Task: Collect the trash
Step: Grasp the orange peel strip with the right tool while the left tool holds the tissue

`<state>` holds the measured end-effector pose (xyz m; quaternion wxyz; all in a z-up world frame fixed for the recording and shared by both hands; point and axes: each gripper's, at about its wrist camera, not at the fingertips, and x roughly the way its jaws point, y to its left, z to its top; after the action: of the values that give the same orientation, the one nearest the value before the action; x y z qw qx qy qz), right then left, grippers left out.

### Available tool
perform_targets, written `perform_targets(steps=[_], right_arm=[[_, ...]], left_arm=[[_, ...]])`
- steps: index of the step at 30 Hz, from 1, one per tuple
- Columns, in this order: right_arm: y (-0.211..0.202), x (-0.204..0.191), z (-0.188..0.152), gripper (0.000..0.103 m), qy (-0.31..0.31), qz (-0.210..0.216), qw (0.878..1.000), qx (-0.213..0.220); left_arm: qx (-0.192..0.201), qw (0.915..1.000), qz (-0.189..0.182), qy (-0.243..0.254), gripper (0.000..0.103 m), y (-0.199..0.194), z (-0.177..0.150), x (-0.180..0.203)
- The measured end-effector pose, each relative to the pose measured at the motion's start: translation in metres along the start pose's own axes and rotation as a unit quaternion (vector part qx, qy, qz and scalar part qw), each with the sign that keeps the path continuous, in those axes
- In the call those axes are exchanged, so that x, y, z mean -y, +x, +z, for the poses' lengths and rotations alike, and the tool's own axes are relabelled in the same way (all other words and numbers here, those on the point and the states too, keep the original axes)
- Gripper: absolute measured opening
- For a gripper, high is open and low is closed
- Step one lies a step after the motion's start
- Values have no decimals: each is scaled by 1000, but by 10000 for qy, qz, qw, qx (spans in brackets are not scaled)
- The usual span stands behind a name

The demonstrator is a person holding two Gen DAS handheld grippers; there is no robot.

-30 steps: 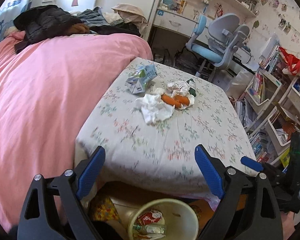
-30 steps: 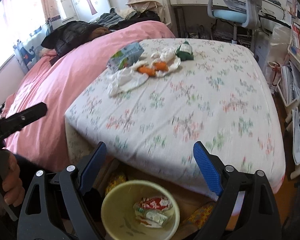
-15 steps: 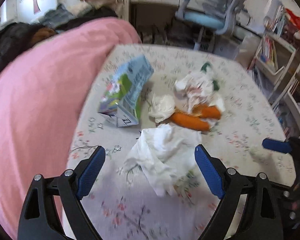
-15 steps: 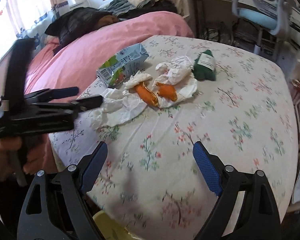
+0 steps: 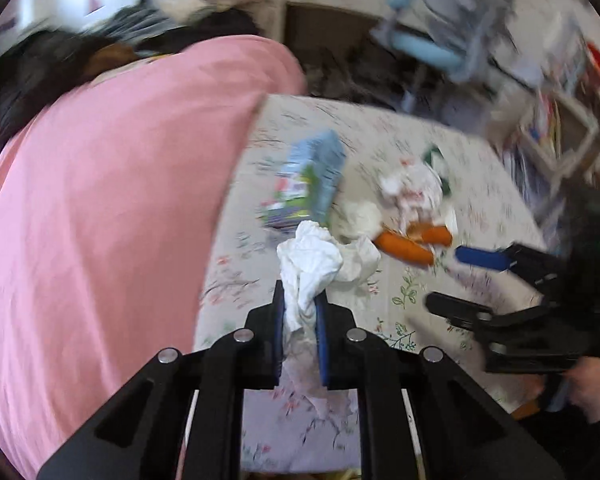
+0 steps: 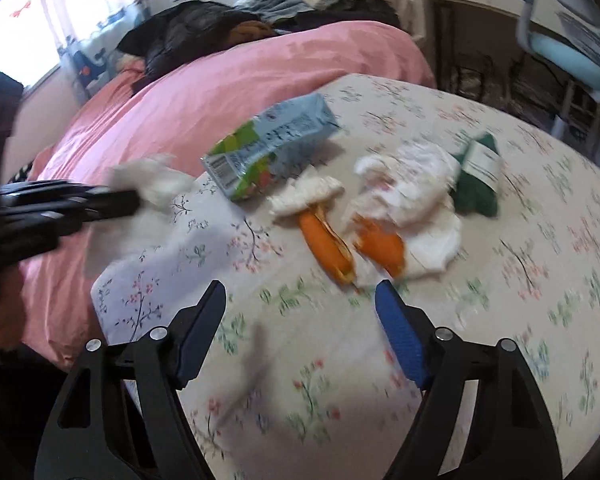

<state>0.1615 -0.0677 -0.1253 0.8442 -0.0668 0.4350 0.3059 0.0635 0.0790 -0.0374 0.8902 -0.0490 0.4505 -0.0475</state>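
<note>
A large bed with a pink cover [image 6: 236, 92] is filling the left and far side of the scene, with dark clothes [image 6: 204, 32] lying piled at its far end. Just beside it on the right, a table draped in a white cloth printed with small flowers [image 6: 500, 288] is taking up the middle and near ground. A light blue and grey desk chair [image 5: 440, 36] is standing beyond the table's far right edge, blurred.

On the cloth, toward the far left, a light blue and green drink carton [image 6: 268, 148] is lying on its side. Right of it, a heap of crumpled white tissue [image 6: 412, 184] is sitting with a dark green packet bearing a white label [image 6: 480, 172] touching its far right side. Two orange peel pieces [image 6: 328, 244] are resting at the near edge of that heap, one partly on a flattened white tissue.

The left gripper [image 5: 300, 308] is pinching a crumpled white paper tissue [image 5: 316, 260] between its blue-padded fingers; the wad is bulging out ahead of the tips, near the carton, and a tail is hanging down between the jaws. In the right wrist view the same tissue is showing as a white blur at the left edge of the table.

The right gripper [image 6: 300, 312] is hovering above the near part of the cloth with its jaws spread wide and nothing between them, the right fingertip close to the peel.
</note>
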Motion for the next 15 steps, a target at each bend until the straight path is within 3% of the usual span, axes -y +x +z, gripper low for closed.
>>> perform_targets(steps=[3,9,12,15], right_arm=[[20,1,9,62,17,0,9999,-107],[29,-11,13,24,-265,204,9992,-213],[23,-25,11,21,-549,213,9981,-188],[23,-22,13,22,-371,59,9992,-152]], left_arm=[[-90,9998,11,-196,14,1,-2,-6],[-74,10000,12,-33,15,4,6,5],[-15,9999,-48,-143,15,2,7,1],[-18,9997,-42,-245,15,3,8,-3]])
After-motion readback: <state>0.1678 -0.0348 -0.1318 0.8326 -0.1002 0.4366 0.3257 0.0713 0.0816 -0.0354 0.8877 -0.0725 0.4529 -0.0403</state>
